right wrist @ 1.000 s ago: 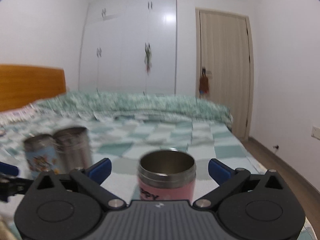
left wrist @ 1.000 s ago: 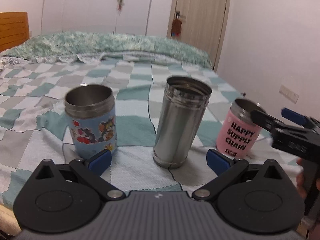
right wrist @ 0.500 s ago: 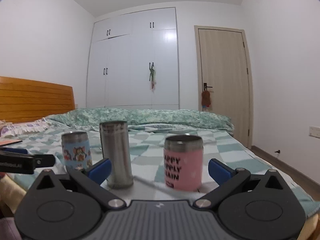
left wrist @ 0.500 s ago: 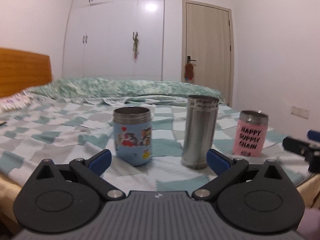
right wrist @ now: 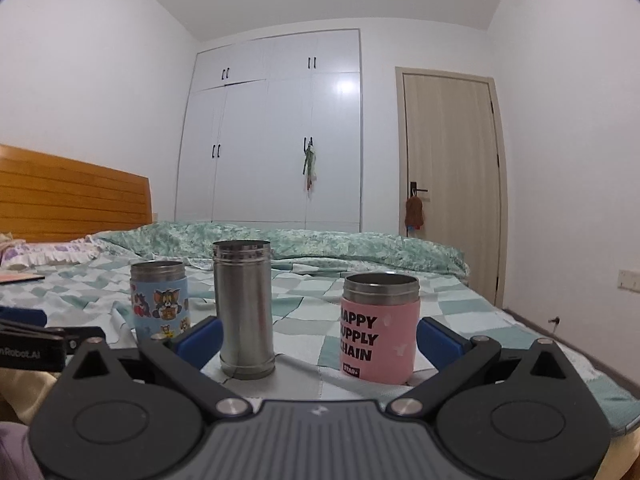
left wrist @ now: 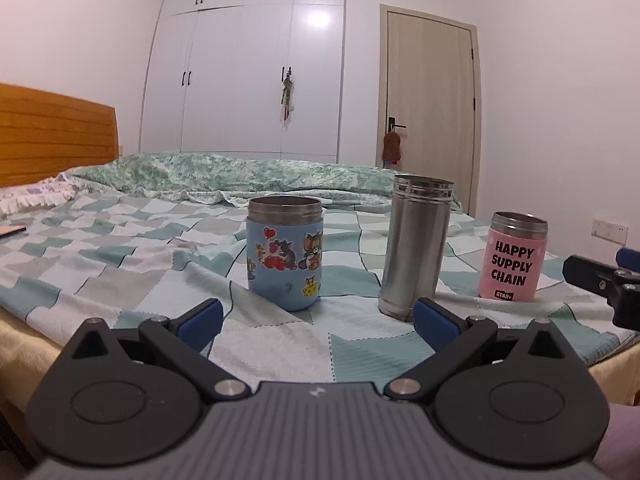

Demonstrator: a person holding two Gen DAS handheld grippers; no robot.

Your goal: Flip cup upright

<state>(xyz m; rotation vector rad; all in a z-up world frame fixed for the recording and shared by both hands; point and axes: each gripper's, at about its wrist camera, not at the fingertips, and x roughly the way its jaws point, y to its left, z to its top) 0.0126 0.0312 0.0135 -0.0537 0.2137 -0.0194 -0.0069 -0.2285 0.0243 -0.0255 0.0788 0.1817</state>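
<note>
Three cups stand upright in a row, mouths up, on the checked bedspread (left wrist: 120,264). The blue cartoon cup (left wrist: 285,253) is on the left, the tall steel cup (left wrist: 416,246) in the middle, the pink "HAPPY SUPPLY CHAIN" cup (left wrist: 514,257) on the right. My left gripper (left wrist: 316,322) is open and empty, held back near the bed's front edge. My right gripper (right wrist: 318,336) is open and empty, close in front of the steel cup (right wrist: 244,304) and pink cup (right wrist: 378,328). The blue cup (right wrist: 160,300) stands to its left.
A folded green quilt (left wrist: 224,178) lies across the far side of the bed. A wooden headboard (left wrist: 52,136) is at the left. A white wardrobe (left wrist: 244,64) and a door (left wrist: 430,112) stand behind. The right gripper shows at the left wrist view's right edge (left wrist: 600,280).
Both grippers have dropped low and pulled back from the cups toward the bed's edge. The right gripper moved off the pink cup. All three cups stay upright.
</note>
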